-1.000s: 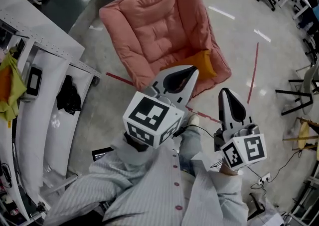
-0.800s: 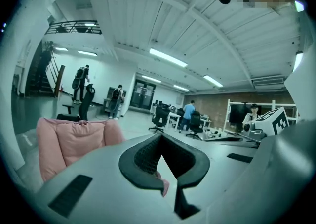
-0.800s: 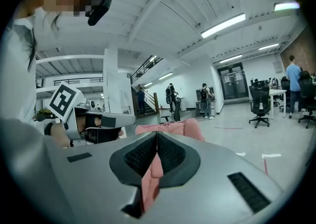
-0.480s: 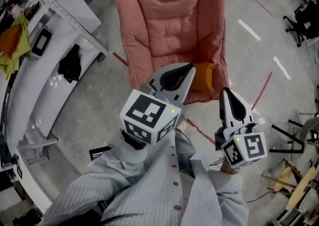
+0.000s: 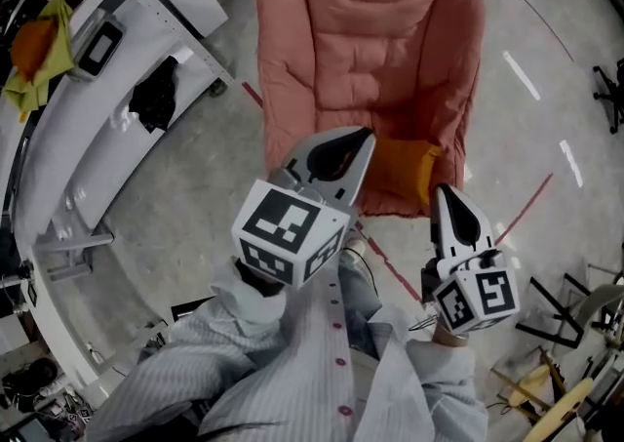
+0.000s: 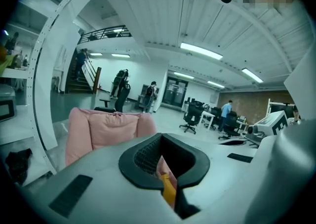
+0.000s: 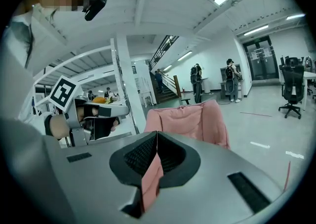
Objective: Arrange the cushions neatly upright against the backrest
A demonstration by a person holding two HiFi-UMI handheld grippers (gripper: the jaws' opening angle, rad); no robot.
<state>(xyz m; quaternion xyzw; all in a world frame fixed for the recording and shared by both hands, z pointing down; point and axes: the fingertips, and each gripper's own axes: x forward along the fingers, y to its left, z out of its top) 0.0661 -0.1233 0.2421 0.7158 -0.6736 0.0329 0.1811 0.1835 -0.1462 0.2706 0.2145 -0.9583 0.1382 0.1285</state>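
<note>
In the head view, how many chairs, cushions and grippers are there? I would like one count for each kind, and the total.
Pink chair: 1
Orange cushion: 1
Grippers: 2, the left gripper and the right gripper
Total: 4

Glossy grey floor, crossed by red tape lines. White workbench along the left side, cluttered. White ribbed ceiling, strip lights lit. Staircase against the far wall. Black office chairs farther back.
</note>
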